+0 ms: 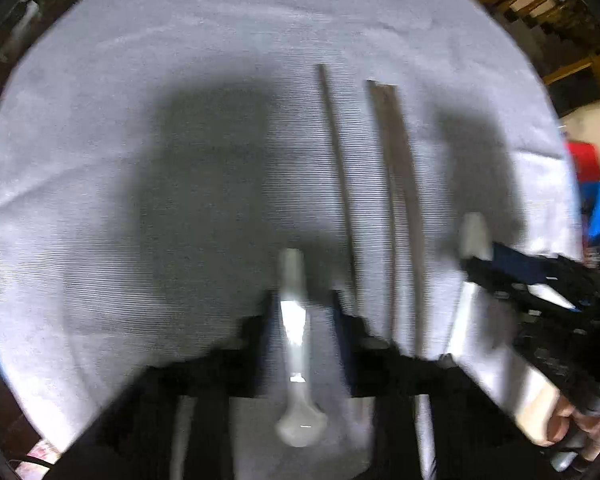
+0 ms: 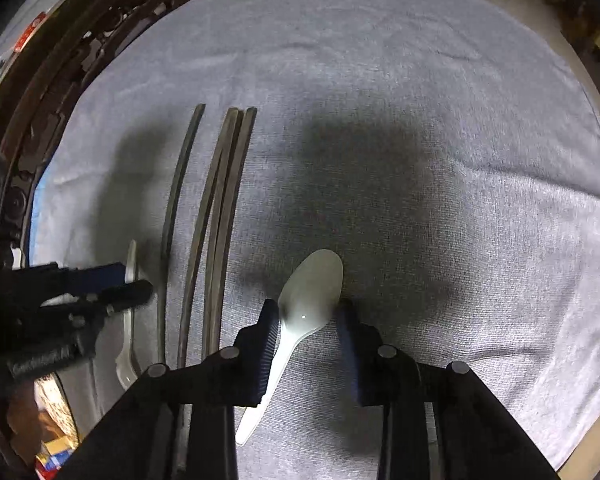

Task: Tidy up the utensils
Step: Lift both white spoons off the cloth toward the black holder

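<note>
The right gripper straddles a white plastic spoon with its fingers spread, not gripping; the spoon lies on the grey cloth, bowl pointing toward the far edge and handle slanting back. The left gripper likewise stands released around a second white spoon, handle pointing away. Between them, dark chopsticks lie lengthwise.
</note>
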{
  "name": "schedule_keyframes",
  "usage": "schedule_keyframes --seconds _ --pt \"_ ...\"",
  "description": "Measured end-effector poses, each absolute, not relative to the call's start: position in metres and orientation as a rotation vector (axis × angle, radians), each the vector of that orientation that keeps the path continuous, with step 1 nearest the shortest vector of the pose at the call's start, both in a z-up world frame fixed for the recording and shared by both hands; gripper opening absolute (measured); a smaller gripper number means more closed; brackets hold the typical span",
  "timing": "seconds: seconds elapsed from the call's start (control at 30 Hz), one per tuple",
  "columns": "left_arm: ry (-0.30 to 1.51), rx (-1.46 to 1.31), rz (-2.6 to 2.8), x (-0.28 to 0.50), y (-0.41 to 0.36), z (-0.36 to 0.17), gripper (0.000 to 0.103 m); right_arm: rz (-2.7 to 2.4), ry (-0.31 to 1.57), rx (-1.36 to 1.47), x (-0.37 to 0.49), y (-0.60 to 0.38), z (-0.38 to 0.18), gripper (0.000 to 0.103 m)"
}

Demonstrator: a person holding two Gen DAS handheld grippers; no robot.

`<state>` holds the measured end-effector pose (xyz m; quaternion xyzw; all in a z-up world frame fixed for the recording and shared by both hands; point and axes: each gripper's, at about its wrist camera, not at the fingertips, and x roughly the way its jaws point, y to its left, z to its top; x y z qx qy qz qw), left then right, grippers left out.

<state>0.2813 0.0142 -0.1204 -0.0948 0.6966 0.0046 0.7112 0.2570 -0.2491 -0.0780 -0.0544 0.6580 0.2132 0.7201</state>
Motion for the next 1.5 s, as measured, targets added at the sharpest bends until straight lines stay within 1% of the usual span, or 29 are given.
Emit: schedule_keyframes --seconds 0.1,0.3,0.5,0.83,1.0,1.2,1.5 --pt "1.548 -0.26 -0.017 0.281 0.024 -0.12 0.01 0.484 1.459 -0.105 0.256 -0.246 -0.077 0.032" --pt "1.538 -0.225 -0.037 0.28 0.024 -0.121 0.01 0.506 1.463 -0.076 0.255 -0.257 -0.074 0.032" --pt "1.518 -0.274 -0.046 0.274 0.031 -0.121 0.01 0.514 1.461 -0.03 0.255 -0.276 -0.074 0.032" --pt "1.426 -0.343 -0.052 0.239 0.063 -0.096 0.01 0.543 1.404 0.078 0.241 -0.316 -0.056 0.032" --pt "1.354 -0.385 -0.041 0.215 0.075 -0.077 0.01 0.54 1.361 0.13 0.229 -0.339 -0.043 0.032" --pt "1.247 -0.444 -0.028 0.177 0.089 -0.04 0.01 0.542 1.254 0.205 0.208 -0.369 -0.008 0.032" --pt "1.078 -0.514 -0.033 0.125 0.092 0.023 0.01 0.568 1.051 0.282 0.149 -0.386 0.056 0.032"
